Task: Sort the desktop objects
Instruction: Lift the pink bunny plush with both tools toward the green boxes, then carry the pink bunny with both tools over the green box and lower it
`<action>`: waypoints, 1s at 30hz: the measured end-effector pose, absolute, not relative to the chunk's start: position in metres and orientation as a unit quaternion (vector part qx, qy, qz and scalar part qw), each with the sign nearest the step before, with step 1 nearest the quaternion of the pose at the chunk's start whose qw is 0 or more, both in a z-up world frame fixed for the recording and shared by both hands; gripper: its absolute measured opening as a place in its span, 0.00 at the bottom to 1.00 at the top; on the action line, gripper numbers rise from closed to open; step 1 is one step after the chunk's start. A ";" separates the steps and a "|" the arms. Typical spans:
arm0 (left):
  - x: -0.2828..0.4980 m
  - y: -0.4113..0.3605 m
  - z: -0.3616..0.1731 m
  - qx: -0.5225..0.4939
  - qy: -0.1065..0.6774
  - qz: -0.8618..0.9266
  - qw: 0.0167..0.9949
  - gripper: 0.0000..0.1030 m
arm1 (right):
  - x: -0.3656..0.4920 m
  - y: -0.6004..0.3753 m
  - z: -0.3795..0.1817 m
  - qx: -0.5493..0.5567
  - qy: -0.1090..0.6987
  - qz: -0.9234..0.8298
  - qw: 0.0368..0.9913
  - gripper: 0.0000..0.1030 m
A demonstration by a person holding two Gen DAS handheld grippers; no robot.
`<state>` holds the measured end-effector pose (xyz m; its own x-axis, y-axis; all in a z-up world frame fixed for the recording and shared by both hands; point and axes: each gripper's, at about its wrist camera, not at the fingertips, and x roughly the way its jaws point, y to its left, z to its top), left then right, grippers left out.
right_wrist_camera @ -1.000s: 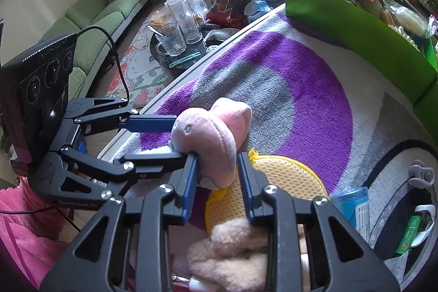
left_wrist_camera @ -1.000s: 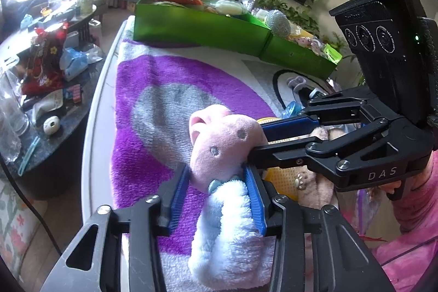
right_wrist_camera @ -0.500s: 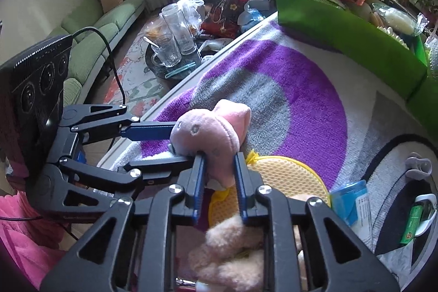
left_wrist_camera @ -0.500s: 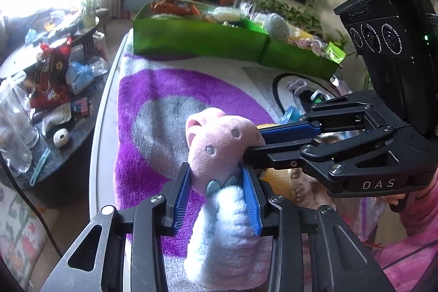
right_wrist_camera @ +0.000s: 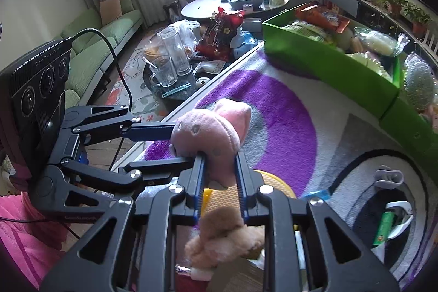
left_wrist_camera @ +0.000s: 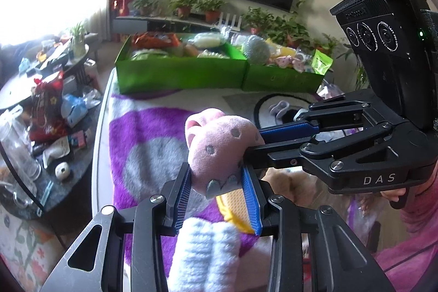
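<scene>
A pink plush toy (left_wrist_camera: 219, 144) with a white fluffy body (left_wrist_camera: 205, 253) is held above the purple and grey rug. My left gripper (left_wrist_camera: 216, 182) is shut on its neck from below. My right gripper (right_wrist_camera: 219, 177) is shut on the same toy's head (right_wrist_camera: 208, 133) from the side; it shows in the left wrist view (left_wrist_camera: 262, 138) coming in from the right. A tan plush (right_wrist_camera: 224, 234) lies under the right gripper. A yellow mesh pad (right_wrist_camera: 224, 196) lies on the rug beneath the toy.
Two green boxes (left_wrist_camera: 180, 73) full of objects stand at the table's far edge, and show in the right wrist view (right_wrist_camera: 328, 73). A grey clip (right_wrist_camera: 388, 177), a blue packet (right_wrist_camera: 317, 194) and a green tube (right_wrist_camera: 384, 229) lie on the rug's right. A cluttered glass side table (right_wrist_camera: 175, 84) stands left.
Both grippers have lifted the pink plush higher off the rug. The white body now hangs lower between the left fingers and the yellow pad shows beneath.
</scene>
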<state>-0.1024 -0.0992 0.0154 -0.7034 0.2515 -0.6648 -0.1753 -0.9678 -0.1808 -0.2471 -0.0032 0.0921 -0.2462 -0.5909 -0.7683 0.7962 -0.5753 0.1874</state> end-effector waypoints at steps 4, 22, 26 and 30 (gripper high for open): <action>-0.112 -0.091 0.025 -0.359 -0.042 0.924 0.124 0.36 | -0.251 0.005 0.102 0.415 0.124 -0.789 0.435 0.22; -0.164 -0.058 0.061 -0.336 -0.007 0.929 0.157 0.36 | -0.295 0.048 0.138 0.392 0.101 -0.826 0.393 0.22; -0.173 -0.054 0.067 -0.332 -0.002 0.930 0.159 0.36 | -0.304 0.054 0.143 0.388 0.096 -0.831 0.388 0.22; -0.183 -0.053 0.072 -0.329 -0.003 0.931 0.160 0.36 | -0.312 0.056 0.148 0.383 0.093 -0.834 0.386 0.22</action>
